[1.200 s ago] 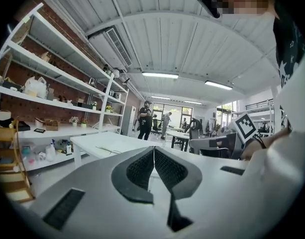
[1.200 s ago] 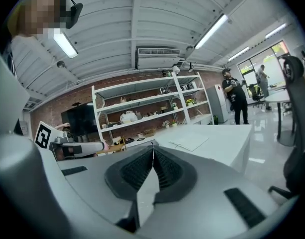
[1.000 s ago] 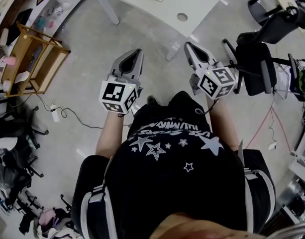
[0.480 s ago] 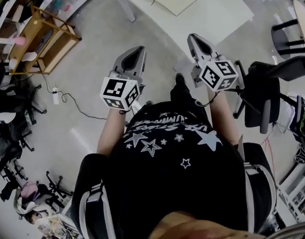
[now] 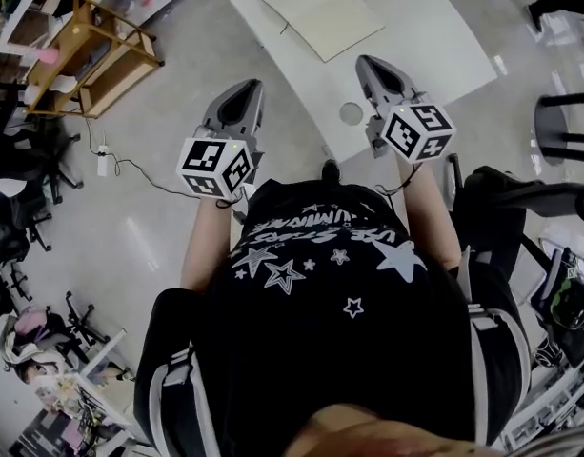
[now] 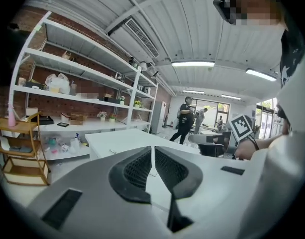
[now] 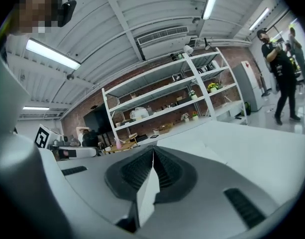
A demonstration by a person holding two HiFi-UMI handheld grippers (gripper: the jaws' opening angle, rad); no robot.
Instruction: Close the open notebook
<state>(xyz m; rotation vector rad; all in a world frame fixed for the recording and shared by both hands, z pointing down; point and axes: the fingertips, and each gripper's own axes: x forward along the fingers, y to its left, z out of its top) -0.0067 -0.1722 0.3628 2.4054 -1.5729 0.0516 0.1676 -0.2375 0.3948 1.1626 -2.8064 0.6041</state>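
Note:
The open notebook (image 5: 320,12) lies flat with pale pages up on the white table (image 5: 434,36) at the top of the head view. My left gripper (image 5: 246,89) is shut and empty, over the floor just short of the table's near edge. My right gripper (image 5: 368,63) is also shut and empty, its tips over the table's near part, a little short of the notebook's near right corner. In the left gripper view the jaws (image 6: 152,156) meet with the table (image 6: 117,141) ahead. In the right gripper view the jaws (image 7: 153,158) are pressed together over the tabletop (image 7: 252,148).
A round cable hole (image 5: 351,113) sits in the table beside the right gripper. A wooden shelf cart (image 5: 91,60) stands at the left, office chairs (image 5: 549,198) at the right, a power strip (image 5: 103,160) on the floor. People (image 6: 184,118) stand far off.
The person has stepped toward the table. The notebook has come further into view, and both grippers have moved forward, the right one now over the table's edge. Both stay shut.

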